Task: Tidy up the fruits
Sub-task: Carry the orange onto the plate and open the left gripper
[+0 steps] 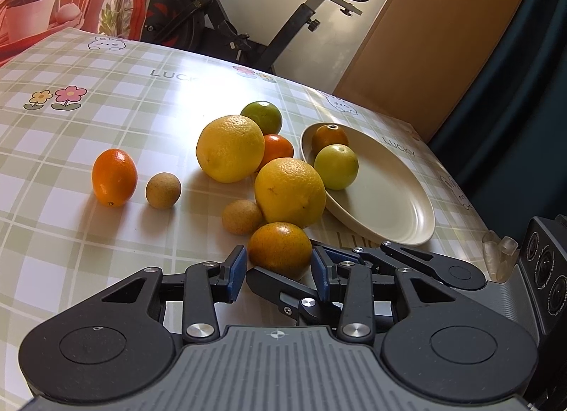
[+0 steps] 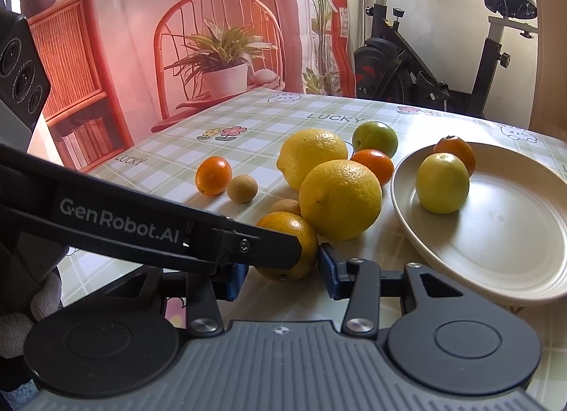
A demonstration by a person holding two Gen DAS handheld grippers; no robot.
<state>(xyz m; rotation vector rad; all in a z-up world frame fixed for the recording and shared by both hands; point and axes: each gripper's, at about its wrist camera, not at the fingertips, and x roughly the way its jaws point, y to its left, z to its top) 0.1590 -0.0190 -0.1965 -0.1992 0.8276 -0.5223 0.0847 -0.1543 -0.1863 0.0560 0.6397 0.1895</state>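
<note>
Blue pads, left gripper (image 1: 278, 267): jaws stood open, one pad on each side of the mottled orange (image 1: 278, 249); gaps seemed to remain on both sides, not yet clamped.
Blue pads, right gripper (image 2: 281, 271): jaws open as well, straddling the same mottled orange (image 2: 288, 244) from its own angle; no squeeze visible.
Crossing: a finger of the left gripper lay across the right wrist view, its tip against the near face of the fruit.
Target fruit: resting on the checked tablecloth (image 1: 106, 109), nearest item ahead of both tools.
Just beyond: a small tan fruit (image 1: 242, 216) and a large yellow citrus (image 1: 290, 192), apparently touching or nearly touching the target.
Farther ahead: second yellow citrus (image 1: 230, 148), small orange one (image 1: 278, 148), green one (image 1: 261, 116).
Ahead-left: an orange fruit (image 1: 114, 177) and another tan fruit (image 1: 163, 190), apart from the cluster.
Ahead-right: cream plate (image 1: 389, 198) holding a yellow-green fruit (image 1: 336, 166) and a dark orange one (image 1: 329, 138).
Progress (judgement): two fruits plated, most remaining.
Risk 1: both tools closing on one fruit could clash fingers or pinch it off-centre, squirting it out.
Risk 2: round fruit might roll when nudged, disturbing the neighbours.
Risk 3: a low carry could strike the plate rim.
</note>
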